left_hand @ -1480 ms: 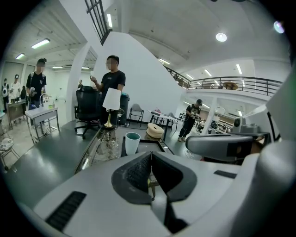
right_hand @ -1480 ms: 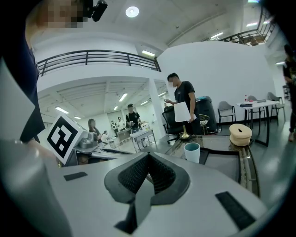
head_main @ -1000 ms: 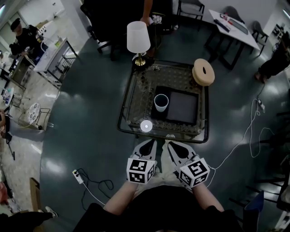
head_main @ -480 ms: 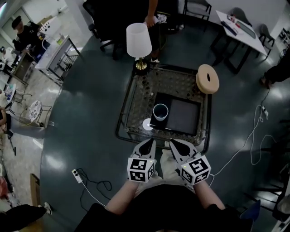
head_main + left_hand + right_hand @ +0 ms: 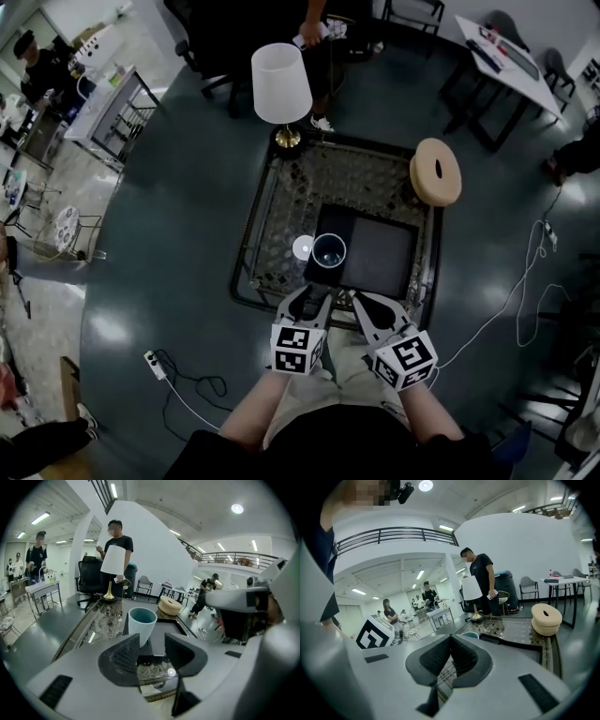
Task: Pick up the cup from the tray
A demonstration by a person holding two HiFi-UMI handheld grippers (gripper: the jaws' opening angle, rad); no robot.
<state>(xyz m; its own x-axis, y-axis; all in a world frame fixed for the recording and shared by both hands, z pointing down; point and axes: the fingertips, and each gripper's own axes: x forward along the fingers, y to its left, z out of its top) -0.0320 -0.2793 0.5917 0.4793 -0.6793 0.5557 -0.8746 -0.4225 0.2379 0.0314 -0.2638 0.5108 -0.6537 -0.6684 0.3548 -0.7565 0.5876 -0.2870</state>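
Left edge first: the glass table [image 5: 246, 246] carries a white-shaded lamp [image 5: 281, 82] at its far left corner.

Left gripper [image 5: 312, 293] hovers at the near rim of the table. Its fingers [image 5: 123, 652] are opening, with nothing between them; only the glass top shows in the gap. They point almost straight at the cup, which is near but not touched.

The cup [image 5: 329, 251] is a pale blue-green tumbler, upright and mouth up, and from above it looks empty. It stands on the left end of the dark tray [image 5: 380, 255], close to the tray's near left corner.

Handling, my judgement: light, stiff, smooth-walled, so probably a little slippery. I cannot tell plastic from ceramic, so I treat it as breakable. It widens toward the rim [image 5: 142, 615]. I would take it from the side, one finger on each flank at mid-height or slightly above, so the taper sits into the grip. A low hold risks tipping it.

Right gripper [image 5: 367, 302] sits just beside the left one, its fingers [image 5: 461, 654] clenched together on nothing.

Far right corner: a pale wooden ring [image 5: 436, 172], well apart from the cup.
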